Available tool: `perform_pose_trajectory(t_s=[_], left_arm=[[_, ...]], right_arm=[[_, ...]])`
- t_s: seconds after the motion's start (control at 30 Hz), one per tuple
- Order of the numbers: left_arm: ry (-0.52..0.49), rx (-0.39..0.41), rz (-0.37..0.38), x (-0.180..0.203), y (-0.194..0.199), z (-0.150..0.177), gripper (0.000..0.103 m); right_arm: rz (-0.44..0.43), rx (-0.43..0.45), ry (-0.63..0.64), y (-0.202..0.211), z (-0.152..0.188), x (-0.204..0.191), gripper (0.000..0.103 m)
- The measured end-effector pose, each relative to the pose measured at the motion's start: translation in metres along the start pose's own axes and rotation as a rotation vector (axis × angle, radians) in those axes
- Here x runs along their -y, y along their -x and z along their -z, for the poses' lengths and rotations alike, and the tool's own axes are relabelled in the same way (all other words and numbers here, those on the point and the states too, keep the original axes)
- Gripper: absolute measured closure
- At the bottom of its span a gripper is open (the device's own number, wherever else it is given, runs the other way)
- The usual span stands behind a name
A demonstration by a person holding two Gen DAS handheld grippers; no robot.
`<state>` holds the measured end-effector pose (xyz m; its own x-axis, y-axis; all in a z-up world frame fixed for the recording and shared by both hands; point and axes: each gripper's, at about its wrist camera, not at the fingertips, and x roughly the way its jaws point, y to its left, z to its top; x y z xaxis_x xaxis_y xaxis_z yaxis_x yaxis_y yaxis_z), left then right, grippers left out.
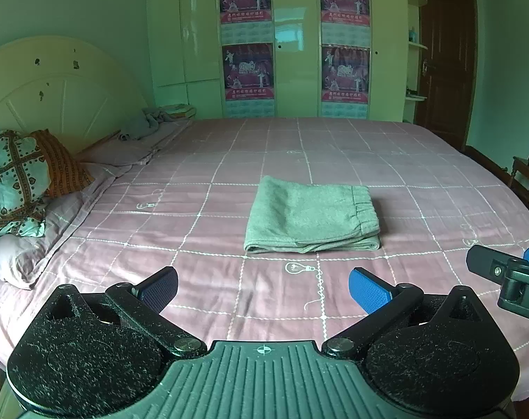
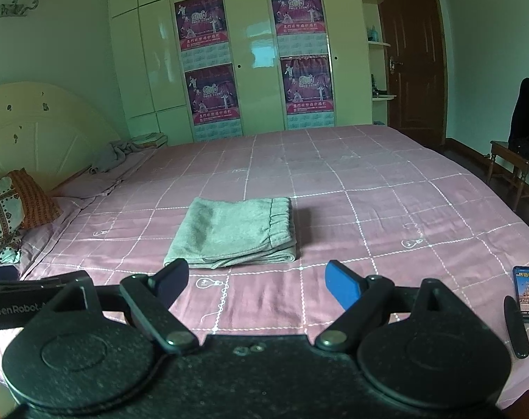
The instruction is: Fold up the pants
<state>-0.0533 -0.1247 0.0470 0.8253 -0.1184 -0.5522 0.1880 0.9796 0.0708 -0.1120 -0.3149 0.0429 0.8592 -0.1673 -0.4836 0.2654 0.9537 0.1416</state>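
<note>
Grey pants point(image 1: 313, 214) lie folded into a compact rectangle on the pink checked bed sheet point(image 1: 229, 160), waistband to the right. They also show in the right wrist view point(image 2: 234, 232). My left gripper point(image 1: 262, 288) is open and empty, held back from the pants near the bed's front edge. My right gripper point(image 2: 255, 284) is open and empty, also short of the pants. The right gripper's fingers point(image 1: 501, 269) show at the right edge of the left wrist view.
Patterned pillows point(image 1: 16, 181) and a headboard point(image 1: 54, 80) are at the left. A grey cloth heap point(image 1: 145, 124) lies at the far left corner. A phone point(image 2: 528, 293) and a dark pen-like object point(image 2: 515, 326) lie on the bed at the right. A wardrobe point(image 1: 281, 42) stands behind.
</note>
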Motion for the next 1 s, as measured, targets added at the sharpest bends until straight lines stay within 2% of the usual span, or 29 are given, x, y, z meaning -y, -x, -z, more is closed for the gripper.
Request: perform_pose_trajectory(t_s=[0.67,0.83,1.0], left_arm=[[-0.005,-0.012,0.016,-0.002,-0.006,0.0,0.0],[-0.004,-0.003,0.062,-0.004,-0.008,0.001,0.0],[-0.008,-0.006,0.07,-0.004,-0.017,0.0,0.0]], right_arm=[[-0.015,-0.012,0.008,-0.002,0.001,0.0,0.017],[-0.019,-0.011,0.005,-0.003,0.001,0.001,0.017],[-0.014,-0.012,0.001,-0.006,0.003,0.002,0.017]])
